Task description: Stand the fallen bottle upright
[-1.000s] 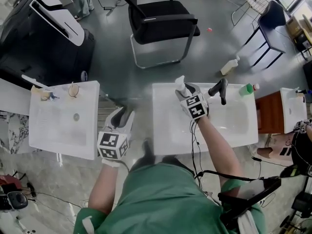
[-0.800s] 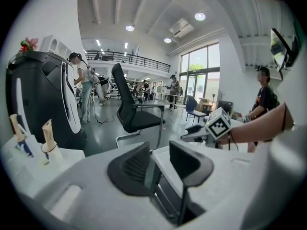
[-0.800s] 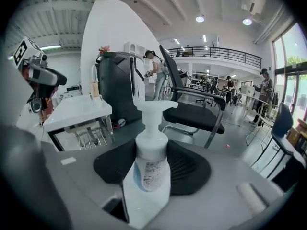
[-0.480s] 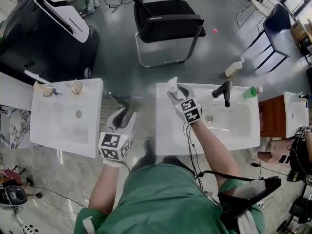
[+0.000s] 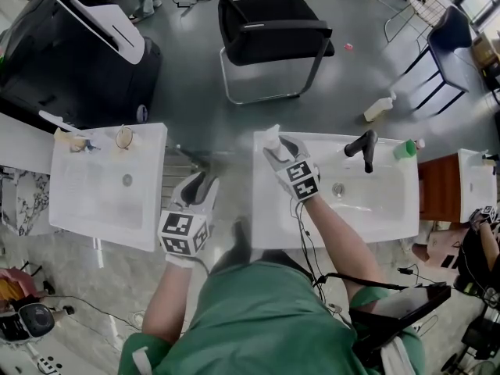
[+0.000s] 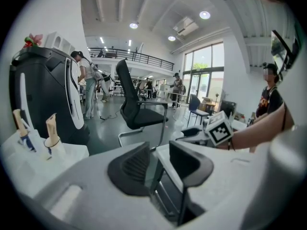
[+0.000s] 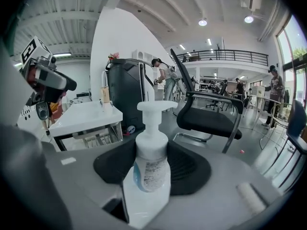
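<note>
A white pump bottle (image 7: 151,176) stands upright between my right gripper's (image 7: 152,166) dark pads, which are shut on its body. In the head view that bottle (image 5: 271,137) is at the far left corner of the right sink (image 5: 269,225), with the right gripper (image 5: 277,148) just behind it. Whether its base rests on the rim is hidden. My left gripper (image 5: 197,187) hovers over the gap between the two sinks. Its jaws (image 6: 158,164) stand a little apart with nothing between them.
A black faucet (image 5: 363,144) rises at the right sink's far edge, with a green bottle (image 5: 402,148) beside it. A spray bottle (image 5: 377,108) stands on the floor beyond. A black chair (image 5: 273,33) faces the sinks. The left sink (image 5: 78,225) carries small toiletries.
My right gripper has carried the pump bottle leftwards along the sink's far edge, away from the faucet. The left gripper has stayed in place.
</note>
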The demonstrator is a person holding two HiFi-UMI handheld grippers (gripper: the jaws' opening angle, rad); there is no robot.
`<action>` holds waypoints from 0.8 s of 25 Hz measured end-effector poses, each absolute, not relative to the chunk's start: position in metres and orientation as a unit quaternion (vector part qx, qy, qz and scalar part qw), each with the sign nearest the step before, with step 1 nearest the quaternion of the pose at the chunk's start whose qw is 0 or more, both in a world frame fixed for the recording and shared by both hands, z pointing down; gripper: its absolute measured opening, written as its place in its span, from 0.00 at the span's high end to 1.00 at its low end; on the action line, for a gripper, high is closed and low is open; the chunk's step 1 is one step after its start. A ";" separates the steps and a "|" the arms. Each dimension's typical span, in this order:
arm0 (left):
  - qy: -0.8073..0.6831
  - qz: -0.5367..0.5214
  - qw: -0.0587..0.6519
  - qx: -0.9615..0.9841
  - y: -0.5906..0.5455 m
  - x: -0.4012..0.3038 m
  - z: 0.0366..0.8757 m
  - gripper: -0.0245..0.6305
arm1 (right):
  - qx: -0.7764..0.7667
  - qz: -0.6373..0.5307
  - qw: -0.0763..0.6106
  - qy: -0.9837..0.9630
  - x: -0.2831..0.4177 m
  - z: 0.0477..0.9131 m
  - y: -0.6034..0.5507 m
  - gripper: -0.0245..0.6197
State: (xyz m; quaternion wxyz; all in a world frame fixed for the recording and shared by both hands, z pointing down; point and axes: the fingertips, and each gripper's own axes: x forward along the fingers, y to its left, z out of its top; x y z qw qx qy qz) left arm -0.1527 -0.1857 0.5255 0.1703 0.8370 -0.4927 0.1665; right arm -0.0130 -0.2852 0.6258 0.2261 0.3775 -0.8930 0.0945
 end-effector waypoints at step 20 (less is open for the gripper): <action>-0.476 0.172 0.171 0.845 -0.190 -0.143 0.529 0.77 | 0.378 0.118 0.206 -0.895 -0.009 0.639 -0.274 0.64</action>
